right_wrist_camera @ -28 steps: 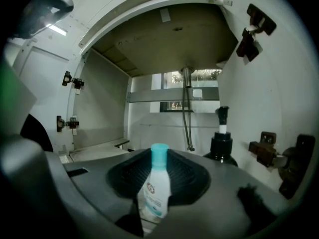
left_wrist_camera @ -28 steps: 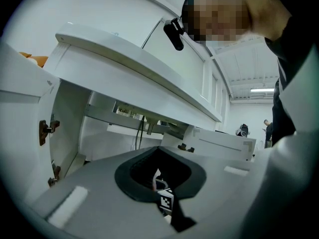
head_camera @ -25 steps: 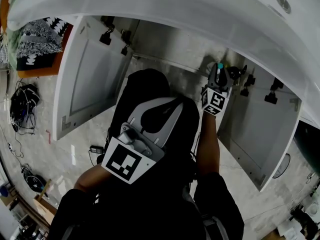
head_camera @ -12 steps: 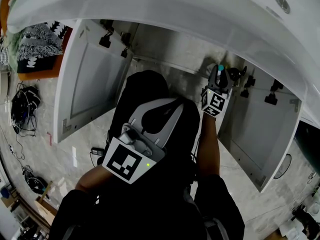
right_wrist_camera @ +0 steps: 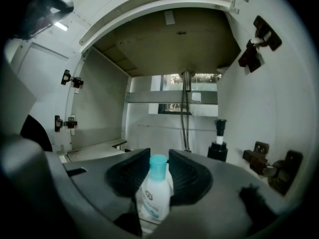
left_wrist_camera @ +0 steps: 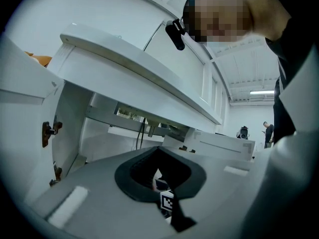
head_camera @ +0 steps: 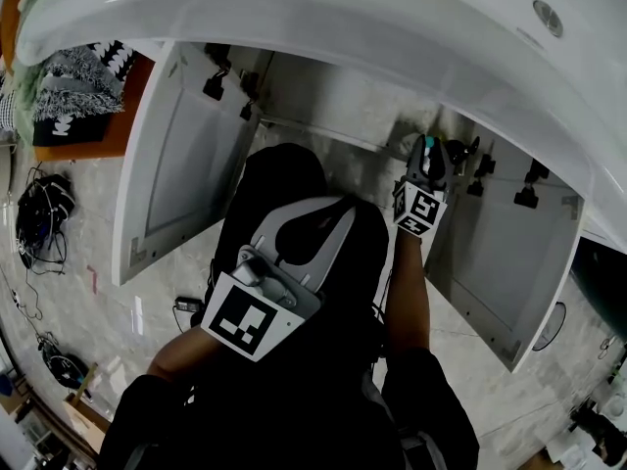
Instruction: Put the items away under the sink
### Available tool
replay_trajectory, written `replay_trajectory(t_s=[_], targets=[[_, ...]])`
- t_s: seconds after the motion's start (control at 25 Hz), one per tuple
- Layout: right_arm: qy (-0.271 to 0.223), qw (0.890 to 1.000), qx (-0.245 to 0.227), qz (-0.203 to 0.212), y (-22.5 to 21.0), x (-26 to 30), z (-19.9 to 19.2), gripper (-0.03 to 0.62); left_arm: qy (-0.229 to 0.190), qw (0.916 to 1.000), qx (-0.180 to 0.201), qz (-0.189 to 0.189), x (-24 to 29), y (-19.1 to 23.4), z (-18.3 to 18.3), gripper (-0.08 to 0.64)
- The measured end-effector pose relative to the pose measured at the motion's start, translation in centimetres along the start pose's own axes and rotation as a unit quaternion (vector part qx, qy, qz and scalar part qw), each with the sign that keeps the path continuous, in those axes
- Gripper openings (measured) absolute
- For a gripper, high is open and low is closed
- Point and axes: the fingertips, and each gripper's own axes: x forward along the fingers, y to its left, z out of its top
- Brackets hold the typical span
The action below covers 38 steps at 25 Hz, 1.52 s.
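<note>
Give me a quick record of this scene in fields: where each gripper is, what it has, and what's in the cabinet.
place: open cabinet under the white sink, doors swung out
right gripper: inside the cabinet mouth, jaws have just been opening, pads seem off the bottle
bottle: white, teal cap, upright between the right jaws
left gripper: over the person's lap, jaws apart, empty
already inside: dark pump bottle by the right wall, hoses at the back
</note>
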Motion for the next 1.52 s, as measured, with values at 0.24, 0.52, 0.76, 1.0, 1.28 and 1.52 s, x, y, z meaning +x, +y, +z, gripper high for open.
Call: replay_trajectory(t_s=[0.24,0.52,0.76,1.0,1.28,1.52], targets=[[-0.008,1.0,-0.005,-0.006,0.4,-0.5,1.9,0.13,-0.013,0.9999,-0.002,-0.005,-0.9,0.4,0.9,0.007],[-0.013,1.0,0.005,-0.011,1.1,-1.8,4.9,0.107,-0.03,0.9993,-0.007,-0.022,-1.9,0.5,2.5,0.008],[0.012,0.999,0.052,-0.012,4.1,-5.2,7.2,0.017,-0.077,0.9962,0.018,-0.037,-4.8,0.4,6.2,0.006],[0.029,0.998,0.056,0.01,7.5,-6.4,9.3,0.015,-0.078,0.9951,0.029,-0.054,-8.0,0.8,6.4,0.008],[0.042,0.995,0.084,0.019,8.6,-8.3,9.9,0.015,-0.095,0.9942,0.037,-0.034,-8.7,2.5,7.4,0.008],[0.045,0.995,0.087,0.014,8.5,-9.4,10.1,0.015,-0.093,0.9946,0.04,-0.025,-7.8,2.9,6.7,0.006]])
